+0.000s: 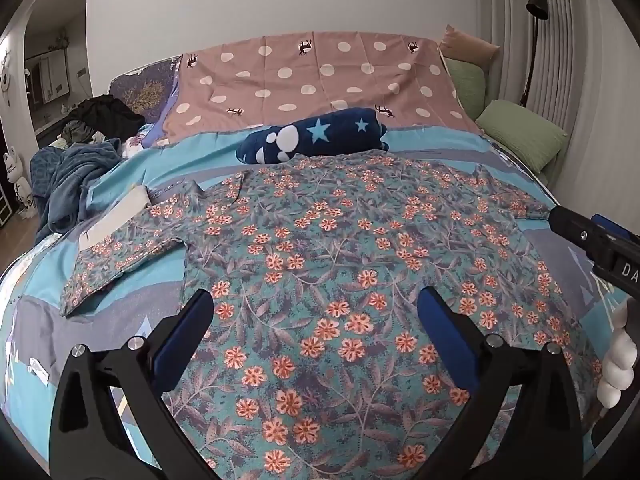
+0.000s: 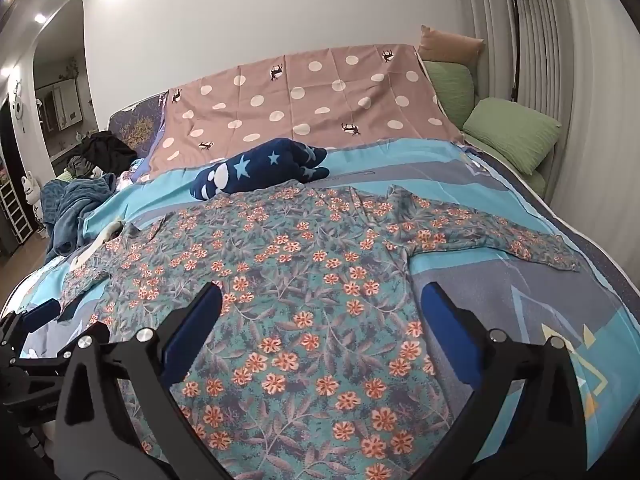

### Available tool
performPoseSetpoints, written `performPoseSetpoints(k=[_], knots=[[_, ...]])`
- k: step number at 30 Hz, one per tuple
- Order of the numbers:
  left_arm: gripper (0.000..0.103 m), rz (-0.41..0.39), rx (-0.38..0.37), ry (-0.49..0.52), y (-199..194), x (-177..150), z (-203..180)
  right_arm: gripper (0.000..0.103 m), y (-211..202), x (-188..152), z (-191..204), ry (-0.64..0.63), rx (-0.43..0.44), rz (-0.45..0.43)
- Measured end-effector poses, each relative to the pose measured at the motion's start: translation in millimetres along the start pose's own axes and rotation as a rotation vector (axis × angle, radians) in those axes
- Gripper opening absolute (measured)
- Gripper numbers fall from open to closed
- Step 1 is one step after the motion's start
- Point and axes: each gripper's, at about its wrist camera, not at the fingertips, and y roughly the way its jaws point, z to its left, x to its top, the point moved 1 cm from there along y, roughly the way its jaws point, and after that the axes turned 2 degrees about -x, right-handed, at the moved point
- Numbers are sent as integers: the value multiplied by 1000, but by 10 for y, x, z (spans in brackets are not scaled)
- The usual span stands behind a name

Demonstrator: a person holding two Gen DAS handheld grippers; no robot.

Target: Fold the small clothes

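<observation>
Lying flat and spread out on the blue patterned bedspread (image 1: 132,184), the floral shirt (image 1: 340,248) has both sleeves stretched sideways — one sleeve (image 1: 120,256) reaching toward the left edge of the bed, the other (image 2: 500,232) toward the right. No box or basket shows in either view; the only thing bearing anything is the bed itself, which also carries a rolled navy star blanket (image 1: 320,136) just beyond the shirt's collar, a crumpled blue blanket (image 1: 68,176) and dark clothes (image 1: 104,114) at the far left, green pillows (image 1: 520,136) at the right, and a pink dotted sheet (image 1: 312,80) draped across the head. The left gripper (image 1: 316,320) hangs above the shirt's lower body with its blue-padded fingers spread wide, holding nothing; the hem runs beneath and between them. The right gripper (image 2: 320,312) hovers likewise over the shirt's right lower side, fingers wide apart and empty — its right finger sits over bare bedspread just past the shirt's edge. In the left view a white-gloved hand (image 1: 618,364) grips the right tool's handle at the frame's right edge.
</observation>
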Motion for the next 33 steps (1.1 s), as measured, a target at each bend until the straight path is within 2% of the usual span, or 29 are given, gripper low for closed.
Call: performPoseSetpoints(k=[5, 9, 10, 21, 25, 29, 33], knots=[[102, -27, 4, -11, -65, -96, 36, 101, -13, -25, 31, -8, -6, -8], [102, -10, 8, -30, -12, -135, 80, 101, -30, -36, 22, -3, -4, -3], [102, 7, 10, -35, 54, -59, 87, 101, -40, -43, 19, -2, -3, -3], [102, -83, 0, -74, -78, -40, 102, 101, -43, -75, -12, 8, -11, 2], [102, -70, -11, -36, -66, -30, 54, 101, -37, -96, 21, -9, -17, 4], [102, -23, -50, -15, -7, -47, 21, 101, -32, -114, 37, -17, -24, 6], [97, 22, -71, 16, 52, -77, -12, 101, -23, -115, 26, -16, -29, 9]])
